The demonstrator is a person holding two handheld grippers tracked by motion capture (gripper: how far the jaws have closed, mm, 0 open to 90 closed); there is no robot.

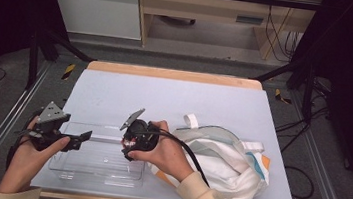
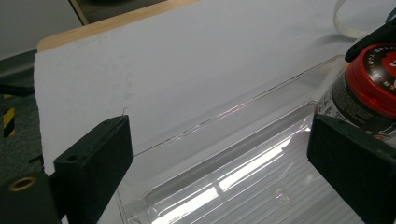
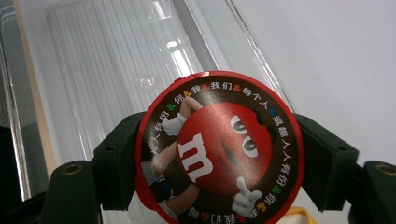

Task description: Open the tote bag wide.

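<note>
Candy tub clamped between right gripper jaws, above clear tray on bench. Left gripper released, hand low at tray's left end.

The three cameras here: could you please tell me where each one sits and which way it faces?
High view: fixed above the person's side, facing forward and down on the table; both forearms and hands enter from below.
Left gripper view: rides the left tool, looking along its open jaws over the clear tray.
Right gripper view: rides the right tool, looking down at the tray past its jaws, which clamp the red-lidded candy jar.
All three views share the tray and the jar.
</note>
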